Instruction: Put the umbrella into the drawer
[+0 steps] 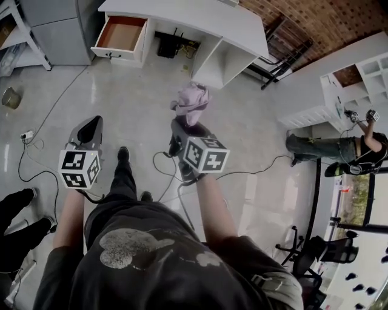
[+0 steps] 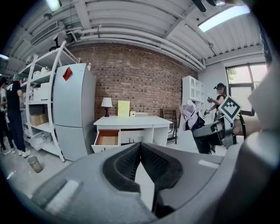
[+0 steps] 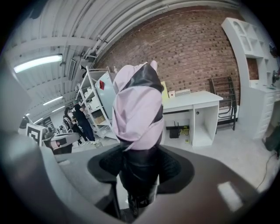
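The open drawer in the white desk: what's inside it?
The drawer shows only its bare brown bottom. Its back end, under the desk top, is covered, so anything there can't be seen.

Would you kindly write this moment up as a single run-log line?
right hand-held gripper: shut on pink umbrella | left hand-held gripper: shut, empty | drawer: open, ahead | placement: not yet done
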`<action>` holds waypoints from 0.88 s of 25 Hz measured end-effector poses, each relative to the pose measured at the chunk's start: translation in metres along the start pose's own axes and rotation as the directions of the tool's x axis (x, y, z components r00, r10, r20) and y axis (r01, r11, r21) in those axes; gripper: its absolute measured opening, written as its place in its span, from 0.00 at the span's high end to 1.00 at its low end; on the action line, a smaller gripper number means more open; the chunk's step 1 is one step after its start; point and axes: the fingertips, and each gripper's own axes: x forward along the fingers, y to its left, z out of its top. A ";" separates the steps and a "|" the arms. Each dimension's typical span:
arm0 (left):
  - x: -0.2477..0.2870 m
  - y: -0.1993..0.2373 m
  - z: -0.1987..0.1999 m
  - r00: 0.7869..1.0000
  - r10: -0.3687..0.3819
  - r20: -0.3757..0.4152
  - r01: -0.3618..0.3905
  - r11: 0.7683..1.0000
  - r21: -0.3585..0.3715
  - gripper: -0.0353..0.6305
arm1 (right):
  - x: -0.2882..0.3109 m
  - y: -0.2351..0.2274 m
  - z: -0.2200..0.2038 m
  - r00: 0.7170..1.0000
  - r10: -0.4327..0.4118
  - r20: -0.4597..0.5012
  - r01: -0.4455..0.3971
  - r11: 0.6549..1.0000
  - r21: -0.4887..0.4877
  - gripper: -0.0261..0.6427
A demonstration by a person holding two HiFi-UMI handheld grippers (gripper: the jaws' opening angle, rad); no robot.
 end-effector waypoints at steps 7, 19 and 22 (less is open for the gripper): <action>0.092 0.058 0.040 0.999 -0.039 0.014 0.039 0.999 0.002 0.93 | 0.083 -0.018 0.055 0.999 -0.050 -0.009 0.050 0.999 0.010 0.64; 0.195 0.184 0.078 0.998 -0.057 -0.002 0.057 0.998 -0.023 0.93 | 0.224 -0.003 0.144 0.997 -0.077 0.012 0.076 0.996 0.048 0.64; 0.212 0.200 0.079 0.998 -0.054 -0.010 0.054 0.998 -0.033 0.93 | 0.248 -0.007 0.152 0.997 -0.079 -0.016 0.080 0.996 0.039 0.64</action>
